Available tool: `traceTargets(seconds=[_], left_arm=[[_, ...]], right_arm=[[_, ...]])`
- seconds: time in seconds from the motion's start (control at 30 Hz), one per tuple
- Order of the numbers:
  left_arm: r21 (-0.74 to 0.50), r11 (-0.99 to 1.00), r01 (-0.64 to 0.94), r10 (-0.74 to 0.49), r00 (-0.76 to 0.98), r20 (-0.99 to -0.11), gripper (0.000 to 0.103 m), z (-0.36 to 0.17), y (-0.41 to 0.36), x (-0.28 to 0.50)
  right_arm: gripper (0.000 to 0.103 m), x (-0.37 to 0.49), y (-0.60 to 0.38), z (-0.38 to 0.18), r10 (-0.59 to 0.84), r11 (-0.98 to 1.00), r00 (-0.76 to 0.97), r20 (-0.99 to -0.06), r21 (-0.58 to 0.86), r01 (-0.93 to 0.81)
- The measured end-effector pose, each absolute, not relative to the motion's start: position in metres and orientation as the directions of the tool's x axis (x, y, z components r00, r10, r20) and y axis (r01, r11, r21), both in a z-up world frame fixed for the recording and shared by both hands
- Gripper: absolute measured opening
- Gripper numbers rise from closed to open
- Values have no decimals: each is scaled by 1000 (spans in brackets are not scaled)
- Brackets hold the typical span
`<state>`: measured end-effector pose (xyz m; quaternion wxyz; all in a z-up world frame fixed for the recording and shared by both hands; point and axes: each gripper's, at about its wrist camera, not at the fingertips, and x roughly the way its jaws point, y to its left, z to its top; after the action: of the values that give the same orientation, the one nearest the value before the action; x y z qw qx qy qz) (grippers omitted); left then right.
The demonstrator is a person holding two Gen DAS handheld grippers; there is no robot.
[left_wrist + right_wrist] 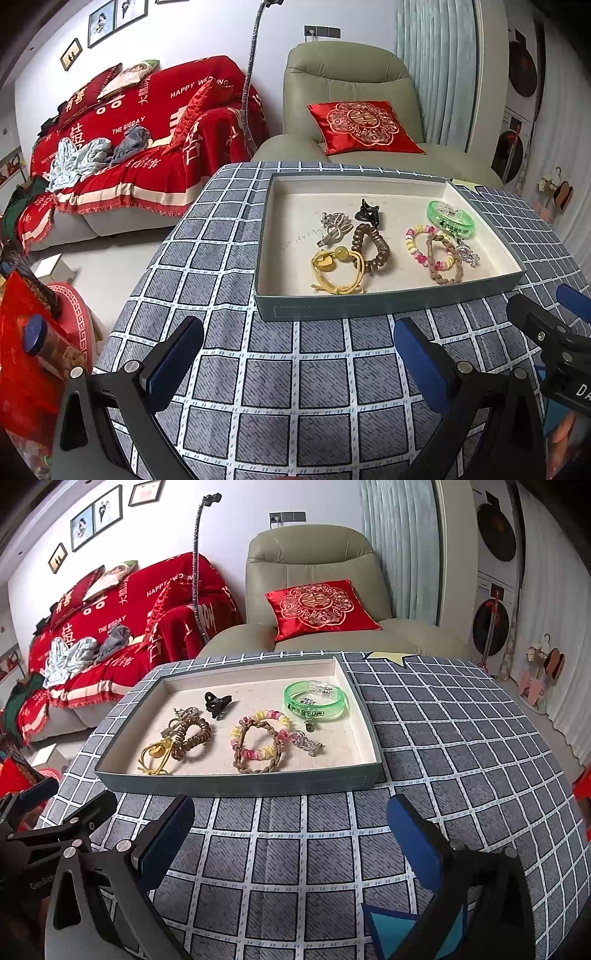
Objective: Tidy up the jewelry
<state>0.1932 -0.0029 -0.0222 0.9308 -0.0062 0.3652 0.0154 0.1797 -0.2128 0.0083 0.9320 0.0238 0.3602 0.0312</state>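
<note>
Both grippers — left gripper [295, 354], right gripper [291, 830] — hovered empty, jaws spread; ahead, the braided band [255, 746] overlapped the beaded bracelet [260, 716] — likely snagging together.

The right claw [565, 314] is cut off at the right edge; scribbled writing [306, 236] on the tray floor is illegible.

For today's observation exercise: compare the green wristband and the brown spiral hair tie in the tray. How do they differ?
The green wristband is translucent, smooth plastic with printed text; the brown spiral hair tie is opaque and coiled. The wristband keeps a rounded open hoop, while the hair tie lies twisted into a figure-eight. The wristband sits toward the tray's far right corner; the hair tie lies left of centre, touching a yellow hair tie. Both are loops resting inside the tray.
</note>
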Motion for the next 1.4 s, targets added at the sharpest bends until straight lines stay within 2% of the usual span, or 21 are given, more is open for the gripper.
traceTargets(seconds=[1.4], left_arm=[[-4,1000,-25,16,728,-686,103,-16,-4,187]], right_arm=[[103,177,-208,15,81,997,743,-665,65,-51]])
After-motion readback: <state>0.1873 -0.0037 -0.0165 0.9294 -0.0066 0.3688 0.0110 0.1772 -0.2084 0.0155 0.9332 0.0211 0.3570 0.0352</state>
